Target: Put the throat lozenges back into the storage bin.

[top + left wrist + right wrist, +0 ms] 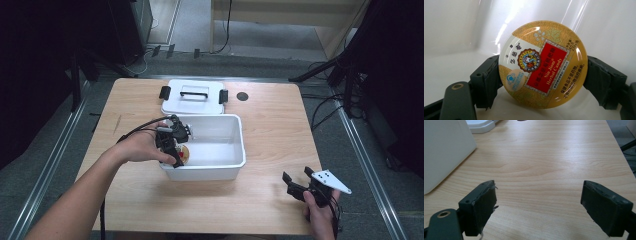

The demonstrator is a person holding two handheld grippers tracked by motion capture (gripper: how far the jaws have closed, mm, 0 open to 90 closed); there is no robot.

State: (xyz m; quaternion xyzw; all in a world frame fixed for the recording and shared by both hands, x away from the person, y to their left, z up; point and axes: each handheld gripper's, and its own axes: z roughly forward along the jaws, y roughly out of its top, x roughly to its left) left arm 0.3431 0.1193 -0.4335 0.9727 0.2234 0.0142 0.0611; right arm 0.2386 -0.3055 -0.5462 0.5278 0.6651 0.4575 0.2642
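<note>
Tin point(543, 64) sits pinched between the left gripper's point(176, 148) pads, one pad on each side of its rim, jaws clamped across its width. It is a flat round candy tin: gold rim, red label panel with "Nin Jiom Herbal Candy", a small round emblem, white patch upper left, glossy lid face turned toward the left gripper view's camera, tilted a bit. No long axis to speak of; being round, the grip line runs straight across the disc.

Place: inside the bin point(239, 150), at its near-left corner, low by the bin floor. In the high view the tin point(184, 154) shows just as a gold-red spot under the gripper. Can't tell if it rests on the floor or hangs just above it.

Key relation for the next move, as I judge it: the tin is already in the left fingers, so the move is either release here or lift straight up past the near-left wall, which stands just beside the jaws.

Left hand point(142, 146) reaches in over the bin's left rim.

Right gripper point(301, 186) is well apart, near-right on the table point(270, 120), jaws spread wide, nothing between them, bare wood ahead. Left is clearly the nearer one.

Lid point(192, 96), white with black handle and clips, lies flat on the table touching the bin's far side.
</note>
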